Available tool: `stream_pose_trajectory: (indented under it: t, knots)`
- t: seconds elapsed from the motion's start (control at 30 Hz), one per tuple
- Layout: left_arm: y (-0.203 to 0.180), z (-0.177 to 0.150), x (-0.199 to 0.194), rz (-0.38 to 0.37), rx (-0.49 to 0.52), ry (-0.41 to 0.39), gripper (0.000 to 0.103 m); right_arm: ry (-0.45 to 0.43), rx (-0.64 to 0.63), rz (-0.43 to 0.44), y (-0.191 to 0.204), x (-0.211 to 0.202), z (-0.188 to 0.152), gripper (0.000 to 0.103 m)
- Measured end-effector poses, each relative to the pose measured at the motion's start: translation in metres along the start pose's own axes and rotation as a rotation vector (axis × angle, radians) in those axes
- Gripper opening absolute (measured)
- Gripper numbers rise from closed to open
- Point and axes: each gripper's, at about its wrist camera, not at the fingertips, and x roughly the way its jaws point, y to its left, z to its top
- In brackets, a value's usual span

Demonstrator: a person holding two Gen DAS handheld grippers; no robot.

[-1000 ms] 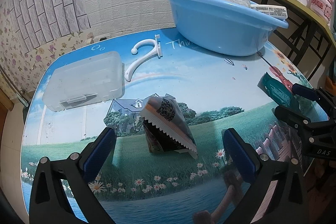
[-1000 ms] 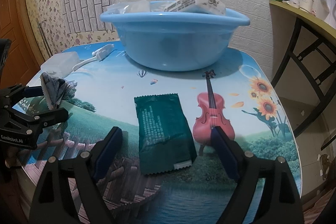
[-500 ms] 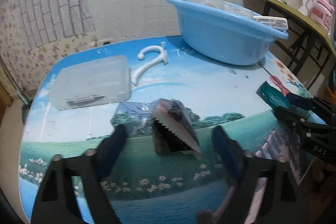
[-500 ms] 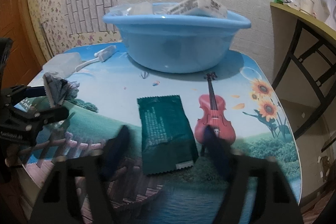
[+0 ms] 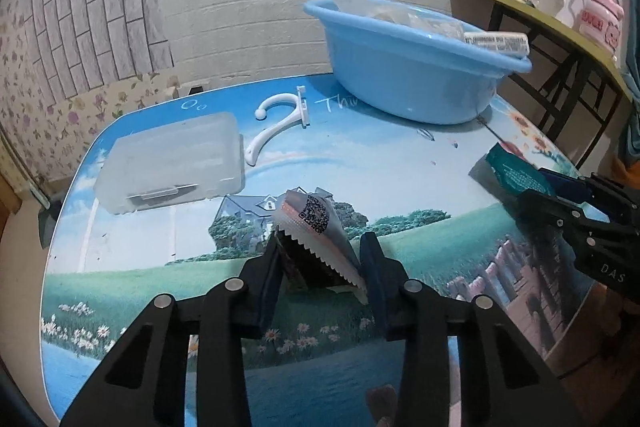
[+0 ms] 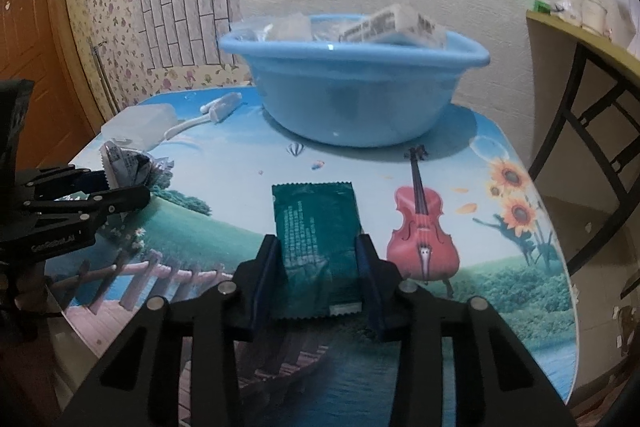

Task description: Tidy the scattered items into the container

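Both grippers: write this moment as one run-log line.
left gripper: closing on crumpled packet | right gripper: closing on green packet | basin: part-filled

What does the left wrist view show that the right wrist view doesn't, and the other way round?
Only the left wrist view: the QR code on the crumpled silver packet between the left gripper fingers, and the white hook's full curve.

Only the right wrist view: the whole green sachet between the right gripper fingers, and the table's violin and sunflower print.

Both: the blue basin already holding packets, the clear plastic box, both packets, and each gripper's jaws, which have just been closing, pressing its packet.
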Motion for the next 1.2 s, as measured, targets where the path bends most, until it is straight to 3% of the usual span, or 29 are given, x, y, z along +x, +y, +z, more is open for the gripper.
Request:
stream_pose_trajectory:
  t: [0.3, 0.7, 1.2]
  knots:
    - [-0.001, 0.018, -0.024, -0.016, -0.008, -0.037, 0.034, -0.094, -0.033, 0.044, 0.011, -0.028, 0.02, 0.038]
    - [-0.031, 0.094, -0.044, -0.083, 0.041, -0.156, 0.034, -0.235, 0.004, 0.045, -0.009, -0.061, 0.068, 0.038]
    - [-0.07, 0.152, 0.008, -0.141, 0.073, -0.104, 0.034, -0.225, 0.093, 0.06, -0.05, -0.007, 0.13, 0.038]
